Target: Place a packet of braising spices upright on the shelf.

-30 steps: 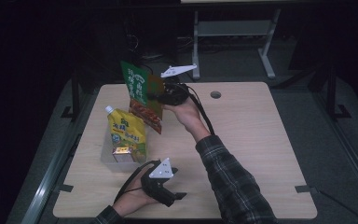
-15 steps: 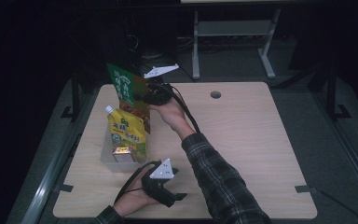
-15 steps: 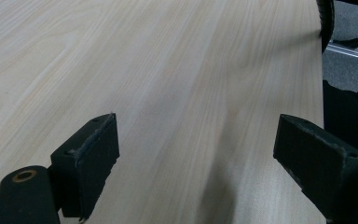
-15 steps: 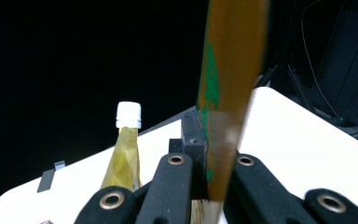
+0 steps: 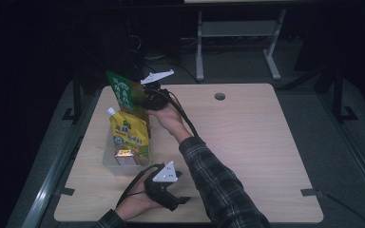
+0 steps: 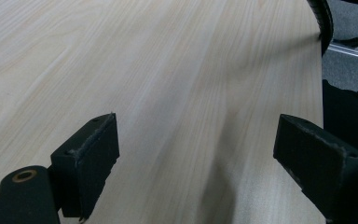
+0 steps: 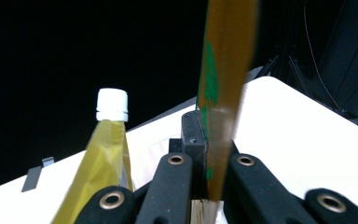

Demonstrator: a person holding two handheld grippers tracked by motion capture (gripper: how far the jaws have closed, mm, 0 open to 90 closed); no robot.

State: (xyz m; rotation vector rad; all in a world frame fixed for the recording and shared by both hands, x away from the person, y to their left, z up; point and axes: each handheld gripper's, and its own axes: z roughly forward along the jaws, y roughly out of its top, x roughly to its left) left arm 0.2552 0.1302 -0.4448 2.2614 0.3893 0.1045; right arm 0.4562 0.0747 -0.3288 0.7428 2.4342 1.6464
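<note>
The right tongs [image 5: 140, 100] are clamped on the edge of a green bag [image 5: 122, 92], held upright in the upper left of the high view, its long axis running up and slightly left. It hangs just above the far end of the clear bin [image 5: 108, 159], behind the yellow pouch [image 5: 129, 137] standing there; the drop is likely straight down. The right forearm reaches diagonally across the tabletop [image 5: 247, 142]. The left tongs [image 5: 178, 202] rest low at bottom centre, jaws apart and empty.
</note>
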